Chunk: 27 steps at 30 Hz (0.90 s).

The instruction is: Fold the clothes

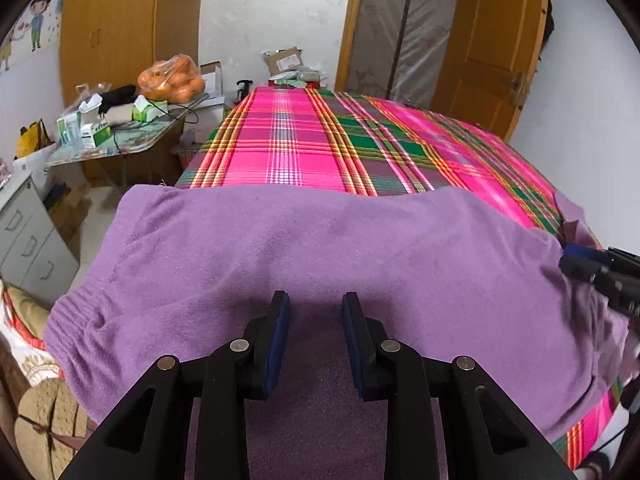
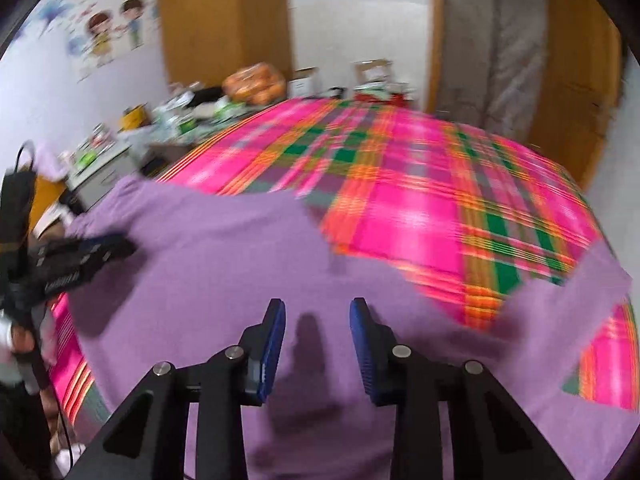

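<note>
Purple fleece garment lies spread across the near edge of the bed's pink-and-green plaid sheet, ribbed cuff at the left. Left gripper and right gripper hover over it, jaws part-open with nothing between them. Judged best: pinch an edge on each side evenly, lift together, then fold flat.

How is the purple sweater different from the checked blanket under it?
The purple sweater is one plain colour; the checked blanket has pink, green and orange stripes. The sweater looks fuzzy, the blanket smooth. The blanket is far bigger, and the sweater lies on top. Both are spread out flat.
</note>
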Tool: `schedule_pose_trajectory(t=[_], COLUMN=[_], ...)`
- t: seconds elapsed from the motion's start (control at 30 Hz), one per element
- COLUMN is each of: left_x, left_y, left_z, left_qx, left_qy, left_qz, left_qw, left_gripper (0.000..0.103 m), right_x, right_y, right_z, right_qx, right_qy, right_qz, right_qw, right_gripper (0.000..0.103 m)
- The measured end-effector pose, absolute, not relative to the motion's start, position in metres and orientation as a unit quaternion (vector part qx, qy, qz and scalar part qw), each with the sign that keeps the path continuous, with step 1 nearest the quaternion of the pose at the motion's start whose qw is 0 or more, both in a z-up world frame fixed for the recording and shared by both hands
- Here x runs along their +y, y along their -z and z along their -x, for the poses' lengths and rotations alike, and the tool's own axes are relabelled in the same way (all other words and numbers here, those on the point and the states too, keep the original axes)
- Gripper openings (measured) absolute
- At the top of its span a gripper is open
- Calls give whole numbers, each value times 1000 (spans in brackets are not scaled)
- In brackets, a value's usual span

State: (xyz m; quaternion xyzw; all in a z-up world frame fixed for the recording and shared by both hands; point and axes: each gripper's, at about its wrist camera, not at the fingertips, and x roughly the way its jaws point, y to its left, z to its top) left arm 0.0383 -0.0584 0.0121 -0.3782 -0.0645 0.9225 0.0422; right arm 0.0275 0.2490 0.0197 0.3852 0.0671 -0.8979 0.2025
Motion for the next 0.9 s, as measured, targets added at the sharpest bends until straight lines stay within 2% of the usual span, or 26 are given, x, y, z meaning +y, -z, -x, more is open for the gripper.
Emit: schedule_pose_trajectory(t=[0.17,0.53,0.73,0.9], left_x=[-70,-68,-69,-68], left_y=[-12,-11,-11,-11], left_z=[-39,-39,-38,-37], left_qx=[-106,-113,-112,-109], left_qy=[-920,-919,-919,-919], left_qz=[373,372,373,374], left_qw=[59,61,60,59], left_gripper=[28,28,28,28], right_x=[307,404,417,411], right_y=[-28,-18,-10,-3], right_z=[-9,32,65,106], right_qx=[10,-98,-94,-50], right_qy=[916,914,902,889], right_qz=[-385,-395,-422,-452], right_qw=[117,-10,-24,-44], right_gripper=[35,37,37,37])
